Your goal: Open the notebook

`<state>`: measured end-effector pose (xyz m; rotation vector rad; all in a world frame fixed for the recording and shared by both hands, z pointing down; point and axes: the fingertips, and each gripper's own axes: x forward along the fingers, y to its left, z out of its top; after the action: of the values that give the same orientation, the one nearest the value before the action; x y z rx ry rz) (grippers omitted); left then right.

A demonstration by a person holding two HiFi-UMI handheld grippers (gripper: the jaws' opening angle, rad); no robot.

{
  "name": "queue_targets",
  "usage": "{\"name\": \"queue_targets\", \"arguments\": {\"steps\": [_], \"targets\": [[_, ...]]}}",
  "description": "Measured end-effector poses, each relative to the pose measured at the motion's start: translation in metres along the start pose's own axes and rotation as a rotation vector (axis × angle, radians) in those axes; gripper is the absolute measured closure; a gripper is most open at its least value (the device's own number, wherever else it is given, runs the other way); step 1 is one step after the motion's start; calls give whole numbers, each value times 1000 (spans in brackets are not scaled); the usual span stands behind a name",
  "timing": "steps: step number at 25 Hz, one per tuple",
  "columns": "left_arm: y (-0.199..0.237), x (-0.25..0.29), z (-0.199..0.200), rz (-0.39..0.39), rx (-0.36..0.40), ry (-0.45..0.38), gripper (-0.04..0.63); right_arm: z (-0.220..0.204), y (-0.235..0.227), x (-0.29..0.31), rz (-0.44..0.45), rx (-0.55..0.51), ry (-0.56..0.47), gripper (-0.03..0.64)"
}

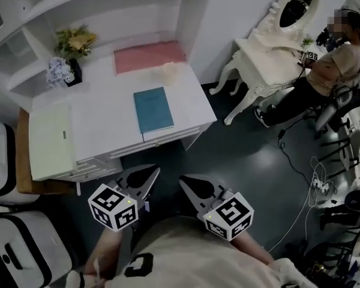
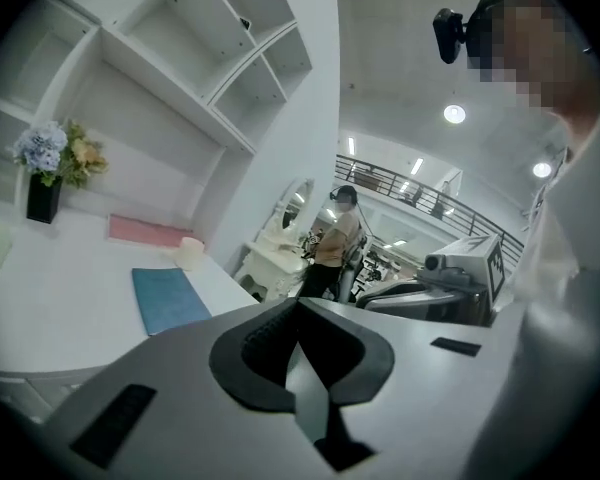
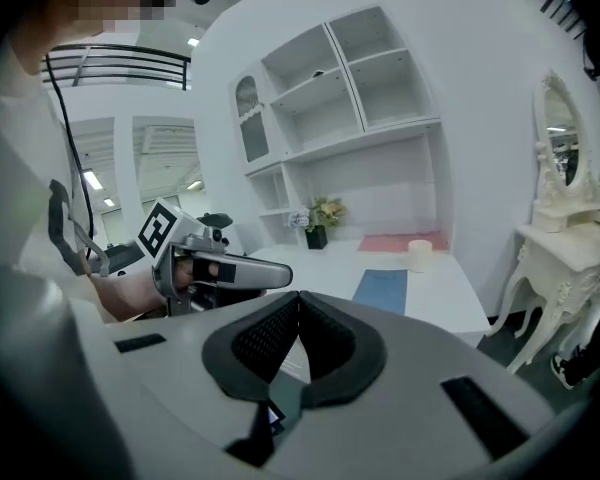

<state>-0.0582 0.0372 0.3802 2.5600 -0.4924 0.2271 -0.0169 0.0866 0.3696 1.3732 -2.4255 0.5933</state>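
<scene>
Notebook [image 1: 153, 109]: one, teal, closed, lying flat on the white desk [image 1: 102, 131] near its front edge, well apart from both grippers.

Left gripper [image 1: 155, 171]: clenched, nothing between the jaws. Right gripper [image 1: 182, 178]: jaws also pressed together, empty. Both are held off the desk's front edge, tips pointed toward it.

Shown by the head view only: a pale green flat item [image 1: 50, 141] at the desk's left end, and cables on the floor [image 1: 315, 182].
Shown by the right gripper view only: the hand [image 3: 130, 290] wrapped round the left gripper.
Shown by the left gripper view only: ceiling lights [image 2: 454, 114] and a railing [image 2: 420, 190].

Print: square marker patterns are seen on two cubes [image 1: 113, 206]; a dark mark on the wearer's shirt [image 1: 138, 265] cannot be read.

Counted: one black vase of flowers [image 1: 72, 71], one pink mat [image 1: 149, 56], one cream cylinder [image 1: 170, 71], one oval-mirror dressing table [image 1: 270, 47], one seated person [image 1: 330, 71].
</scene>
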Motion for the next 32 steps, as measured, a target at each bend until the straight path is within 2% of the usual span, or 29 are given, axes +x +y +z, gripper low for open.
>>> {"name": "queue_targets", "arguments": {"steps": [2, 5, 11, 17, 23, 32], "targets": [[9, 4, 3, 56, 8, 0, 581, 4, -9, 8, 44, -13, 4, 594], [15, 15, 12, 99, 31, 4, 581, 14, -26, 16, 101, -23, 1, 594], [40, 42, 21, 233, 84, 51, 581, 19, -65, 23, 174, -7, 44, 594], [62, 84, -4, 334, 155, 191, 580, 19, -103, 20, 220, 19, 71, 594], [81, 125, -16, 425, 194, 267, 578, 5, -144, 10, 244, 64, 91, 594], [110, 169, -38, 546, 270, 436, 577, -9, -197, -2, 298, 105, 104, 594]]}}
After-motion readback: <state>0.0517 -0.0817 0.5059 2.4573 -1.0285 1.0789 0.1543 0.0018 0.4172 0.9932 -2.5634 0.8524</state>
